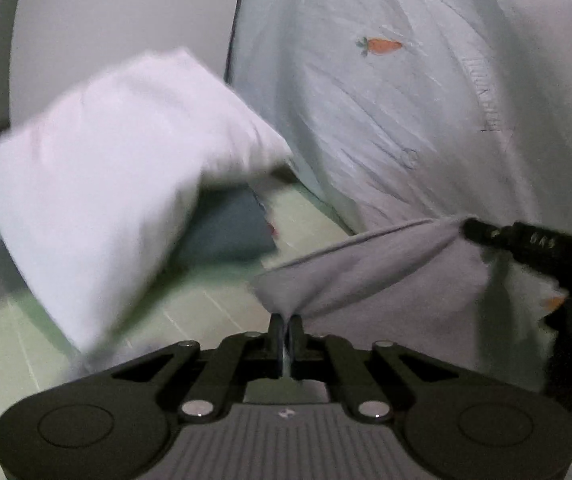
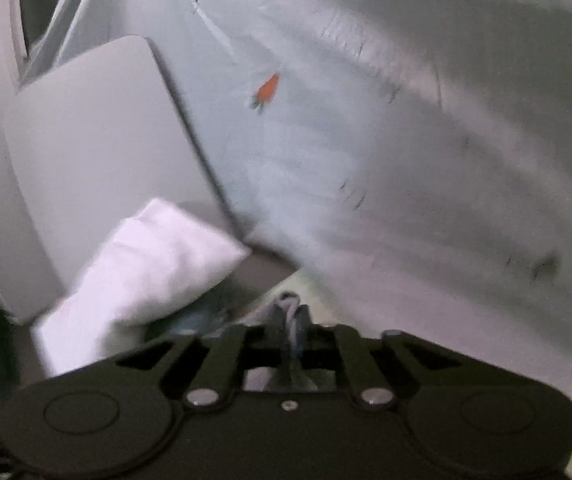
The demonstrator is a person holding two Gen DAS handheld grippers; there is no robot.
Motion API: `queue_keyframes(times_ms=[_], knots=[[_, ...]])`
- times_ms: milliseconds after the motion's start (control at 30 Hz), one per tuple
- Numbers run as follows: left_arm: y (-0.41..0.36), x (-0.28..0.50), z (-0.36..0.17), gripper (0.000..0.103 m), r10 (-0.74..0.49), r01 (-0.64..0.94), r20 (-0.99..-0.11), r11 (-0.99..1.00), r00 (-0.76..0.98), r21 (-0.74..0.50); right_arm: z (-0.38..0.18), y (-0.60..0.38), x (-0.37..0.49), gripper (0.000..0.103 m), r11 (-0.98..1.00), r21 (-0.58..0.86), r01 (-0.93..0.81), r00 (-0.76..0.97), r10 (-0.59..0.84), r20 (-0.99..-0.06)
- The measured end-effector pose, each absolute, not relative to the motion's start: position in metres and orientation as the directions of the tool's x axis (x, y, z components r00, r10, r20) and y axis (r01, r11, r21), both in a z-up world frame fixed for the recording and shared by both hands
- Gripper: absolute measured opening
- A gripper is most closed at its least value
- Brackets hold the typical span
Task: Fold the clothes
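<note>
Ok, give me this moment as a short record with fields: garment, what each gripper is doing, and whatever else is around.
garment: pale shirt with small orange carrot print, held up and hanging
left gripper: shut on a pinched edge of the shirt
right gripper: shut on bunched shirt fabric; also seen at the right of the left wrist view
surface: light green mat
nearby: white pillow, blurred; a dark blue item under it, unclear what

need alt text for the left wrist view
The left gripper pinches a fold of pale shirt with a carrot print, while the right gripper grips the same fabric. A white pillow lies left on a green mat.
</note>
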State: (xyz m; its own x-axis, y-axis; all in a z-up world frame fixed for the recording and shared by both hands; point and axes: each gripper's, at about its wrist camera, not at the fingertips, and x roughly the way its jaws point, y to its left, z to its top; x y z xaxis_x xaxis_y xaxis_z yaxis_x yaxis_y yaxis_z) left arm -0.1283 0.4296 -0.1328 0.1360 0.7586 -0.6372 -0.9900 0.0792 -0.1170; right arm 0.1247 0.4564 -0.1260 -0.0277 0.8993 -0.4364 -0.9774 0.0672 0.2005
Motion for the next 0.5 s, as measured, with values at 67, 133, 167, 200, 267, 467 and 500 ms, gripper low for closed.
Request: queue_keyframes(times_ms=[67,133,167,200,267,467,500], knots=[[0.437,-0.125,-0.143,0.030,0.738,-1.000,-0.674,0.023,0.025,-0.012,-0.132,0.460,0.119,0.069,0.143,0.086,-0.986,0.082,0.865,-0.496],[0.435,-0.143,-0.148,0.048,0.717,-0.998,-0.697,-0.013,0.031,-0.058,-0.138,0.453,0.117,0.073,0.202,0.012,-0.979,0.164,0.827,-0.537],[0.431,-0.153,-0.150,0.053,0.702,-0.996,-0.710,-0.025,0.046,-0.089,-0.141,0.443,0.117,0.085,0.222,0.014,-0.975,0.179,0.819,-0.545],[0.426,-0.162,-0.153,0.060,0.689,-0.994,-0.724,-0.044,0.040,-0.096,-0.144,0.429,0.116,0.095,0.245,0.023,-0.969,0.193,0.813,-0.550],[0.415,-0.177,-0.159,0.060,0.662,-0.994,-0.749,-0.082,0.005,-0.079,-0.152,0.397,0.113,0.098,0.293,0.035,-0.956,0.221,0.789,-0.573],[0.390,-0.223,-0.174,0.062,0.600,-0.980,-0.794,-0.196,-0.101,-0.023,-0.185,0.299,0.088,0.099,0.435,0.037,-0.900,0.279,0.637,-0.719],[0.387,-0.230,-0.175,0.063,0.598,-0.978,-0.793,-0.210,-0.114,-0.017,-0.190,0.284,0.084,0.099,0.453,0.041,-0.890,0.279,0.616,-0.737]])
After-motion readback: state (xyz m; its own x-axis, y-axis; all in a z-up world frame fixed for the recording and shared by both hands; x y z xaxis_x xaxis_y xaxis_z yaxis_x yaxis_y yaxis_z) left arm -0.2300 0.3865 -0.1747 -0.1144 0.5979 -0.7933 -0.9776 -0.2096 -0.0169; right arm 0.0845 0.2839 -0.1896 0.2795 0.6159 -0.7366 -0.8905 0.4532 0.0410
